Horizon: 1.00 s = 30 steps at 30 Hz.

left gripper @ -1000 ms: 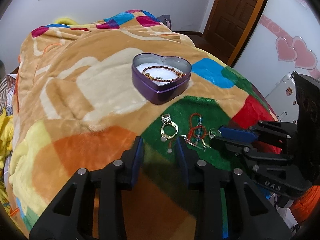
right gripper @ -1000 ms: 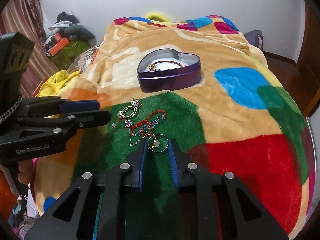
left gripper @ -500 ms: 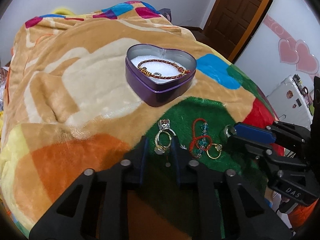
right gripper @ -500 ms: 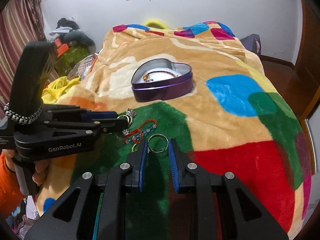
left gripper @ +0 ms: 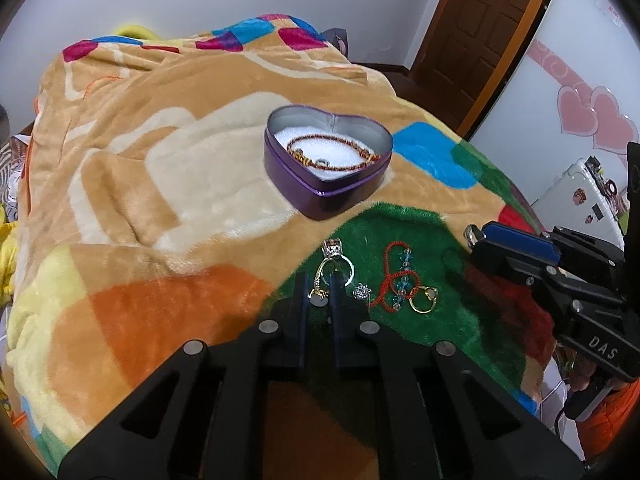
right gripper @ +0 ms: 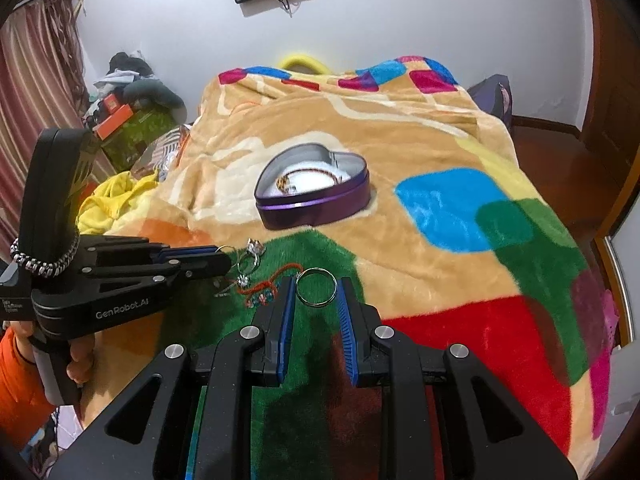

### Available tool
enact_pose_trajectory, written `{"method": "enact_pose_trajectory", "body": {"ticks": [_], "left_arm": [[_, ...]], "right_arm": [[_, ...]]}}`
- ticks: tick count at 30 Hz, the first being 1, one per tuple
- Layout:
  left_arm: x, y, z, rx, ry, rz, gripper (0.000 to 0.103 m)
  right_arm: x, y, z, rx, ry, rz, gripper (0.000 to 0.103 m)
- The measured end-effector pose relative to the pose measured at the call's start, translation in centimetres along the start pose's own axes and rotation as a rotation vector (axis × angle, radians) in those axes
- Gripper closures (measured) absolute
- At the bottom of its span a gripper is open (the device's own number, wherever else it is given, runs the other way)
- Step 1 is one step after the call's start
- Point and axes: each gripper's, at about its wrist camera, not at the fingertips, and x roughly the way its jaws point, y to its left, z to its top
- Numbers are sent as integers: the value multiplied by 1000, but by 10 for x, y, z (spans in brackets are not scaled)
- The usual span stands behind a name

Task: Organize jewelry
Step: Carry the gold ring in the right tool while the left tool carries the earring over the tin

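A purple heart-shaped tin (left gripper: pixel 320 196) (right gripper: pixel 320 210) sits open on the blanket with a braided bracelet (left gripper: pixel 332 152) inside. On the green patch lie a crowned ring on a chain (left gripper: pixel 334 258), a small sparkly stud (left gripper: pixel 361 292), a red cord with blue beads (left gripper: pixel 394 276) and a gold ring (left gripper: pixel 424 298). My left gripper (left gripper: pixel 319 286) is shut on the chain's end with its pendant. My right gripper (right gripper: pixel 316 292) is shut on a thin silver ring (right gripper: pixel 317 288) and holds it above the blanket; it also shows at the right of the left wrist view (left gripper: pixel 474 236).
The blanket (right gripper: pixel 440 152) covers a bed that falls away on all sides. Clothes and boxes (right gripper: pixel 132 120) are piled at the far left. A wooden door (left gripper: pixel 480 20) and a white panel with pink hearts (left gripper: pixel 592 116) stand at the right.
My left gripper moved forward and closed on the chain's end beside the crowned ring. My right gripper lifted the silver ring up off the green patch.
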Motion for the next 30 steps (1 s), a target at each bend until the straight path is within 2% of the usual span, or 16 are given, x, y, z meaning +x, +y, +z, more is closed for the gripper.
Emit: {"method": "enact_pose_trajectory", "body": {"ticks": [18,30], "left_arm": [[-66,-9,36,38,-194,7,95],[-74,-14,60,65,-258,25,95]], "right_arm": [[-29,6,42,-24,-138,-22,84],[-29,14,68,-45,-206,-2,84]]}}
